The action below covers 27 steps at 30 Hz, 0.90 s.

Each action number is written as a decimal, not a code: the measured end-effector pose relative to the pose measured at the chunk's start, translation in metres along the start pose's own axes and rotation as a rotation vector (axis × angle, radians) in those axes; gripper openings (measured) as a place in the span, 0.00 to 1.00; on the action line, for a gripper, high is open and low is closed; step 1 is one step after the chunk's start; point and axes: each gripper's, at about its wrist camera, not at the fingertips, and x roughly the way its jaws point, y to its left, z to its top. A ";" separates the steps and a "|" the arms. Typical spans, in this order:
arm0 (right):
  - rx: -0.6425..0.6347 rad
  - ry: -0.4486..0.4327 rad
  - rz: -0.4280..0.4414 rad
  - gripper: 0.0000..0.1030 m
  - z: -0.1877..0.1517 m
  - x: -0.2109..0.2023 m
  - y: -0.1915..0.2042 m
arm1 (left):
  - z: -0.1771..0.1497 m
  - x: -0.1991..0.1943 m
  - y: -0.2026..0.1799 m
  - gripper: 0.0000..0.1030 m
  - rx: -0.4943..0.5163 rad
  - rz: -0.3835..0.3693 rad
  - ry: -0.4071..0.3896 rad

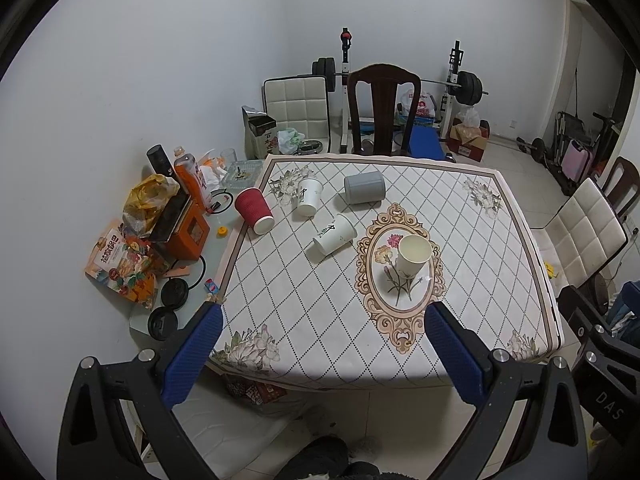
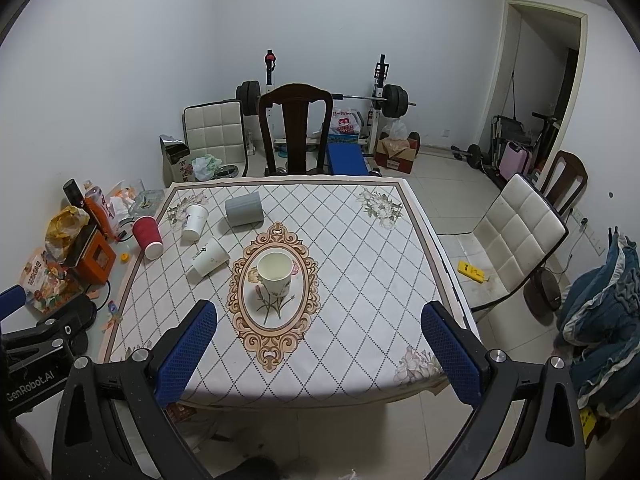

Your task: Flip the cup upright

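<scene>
Cup stands upright on table, both claws spread.

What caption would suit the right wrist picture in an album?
Open right tongs hover before a table with one upright paper cup and four tipped cups behind it.

Lettering on two tipped white cups: too small to read. Near edge of surface partly masked by both tongs' arms. Left tongs cut off at right-wrist frame edge. Snack box print illegible.
</scene>
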 end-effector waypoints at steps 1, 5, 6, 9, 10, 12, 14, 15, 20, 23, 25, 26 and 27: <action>0.001 0.001 0.000 1.00 0.000 0.000 0.000 | 0.000 0.000 0.000 1.00 0.000 -0.001 0.000; 0.001 0.003 0.004 1.00 -0.002 -0.001 0.002 | 0.001 -0.001 0.000 1.00 0.000 0.001 0.000; 0.001 0.003 0.006 1.00 -0.002 -0.002 0.002 | 0.001 -0.001 0.000 1.00 -0.001 0.001 -0.001; 0.000 0.003 0.004 1.00 -0.001 -0.002 0.002 | 0.000 -0.001 0.002 1.00 -0.002 0.001 -0.001; 0.001 0.002 0.005 1.00 -0.001 -0.001 0.002 | 0.001 -0.002 0.001 1.00 -0.002 0.001 -0.002; 0.000 0.002 0.004 1.00 -0.001 -0.002 0.003 | 0.001 -0.002 0.001 1.00 -0.002 -0.001 -0.001; 0.000 0.001 0.007 1.00 -0.002 -0.003 0.004 | 0.001 -0.002 0.002 1.00 -0.002 -0.001 -0.002; -0.001 0.000 0.009 1.00 -0.003 -0.004 0.004 | 0.001 -0.001 0.002 1.00 -0.003 -0.001 -0.002; -0.004 -0.002 0.012 1.00 -0.004 -0.006 0.006 | 0.001 -0.002 0.002 1.00 -0.003 0.000 -0.001; -0.005 -0.003 0.014 1.00 -0.003 -0.006 0.006 | 0.000 -0.001 0.002 1.00 -0.004 0.001 -0.002; -0.004 -0.002 0.016 1.00 -0.003 -0.006 0.007 | 0.001 -0.002 0.002 1.00 -0.004 0.000 -0.001; -0.004 -0.003 0.017 1.00 -0.003 -0.005 0.006 | 0.000 -0.001 0.002 1.00 -0.004 0.001 -0.002; -0.006 -0.001 0.017 1.00 -0.003 -0.005 0.007 | 0.000 -0.002 0.002 1.00 -0.005 0.002 -0.002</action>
